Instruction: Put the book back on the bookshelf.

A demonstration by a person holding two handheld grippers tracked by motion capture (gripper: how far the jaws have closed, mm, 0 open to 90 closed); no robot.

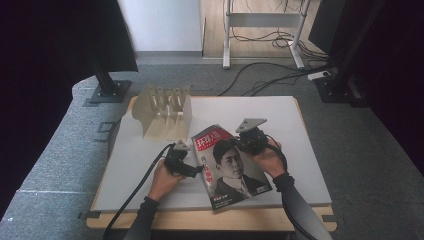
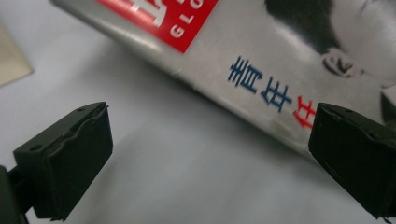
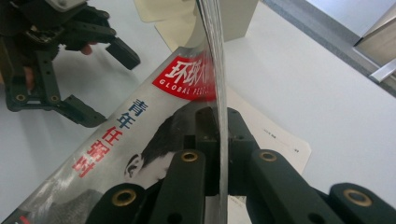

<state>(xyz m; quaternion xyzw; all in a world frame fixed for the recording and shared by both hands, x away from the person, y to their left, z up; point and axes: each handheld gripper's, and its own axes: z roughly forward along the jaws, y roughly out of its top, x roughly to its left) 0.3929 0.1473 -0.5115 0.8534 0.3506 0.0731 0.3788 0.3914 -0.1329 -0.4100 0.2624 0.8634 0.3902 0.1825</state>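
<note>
Grey carpet and trailing cables surround the white bench [image 1: 150, 165], which sits on a wooden base near the middle of the room. Toward its far left corner stands a pale slotted file rack [image 1: 165, 112], upright and with nothing in its slots as far as I can see. Just in front of it is the magazine [image 1: 227, 167], a glossy one with a red title block and a portrait on the cover — its right edge is raised off the bench while the lower left part looks to rest near the surface. A loose white sheet [image 3: 280, 140] lies under it.

Pinching that raised edge is the right claw [image 1: 245, 140]; in the right gripper view its jaws are pressed together on the thin stack of pages. The left claw [image 1: 192, 170] sits just beside the magazine's left edge with jaws spread wide and nothing between them — one pad [image 2: 355, 154] overlaps the cover's rim.

My guess is the magazine is headed for the rack. So far it is gripped and partly lifted; carrying it over, standing it upright and slotting it in all remain.
</note>
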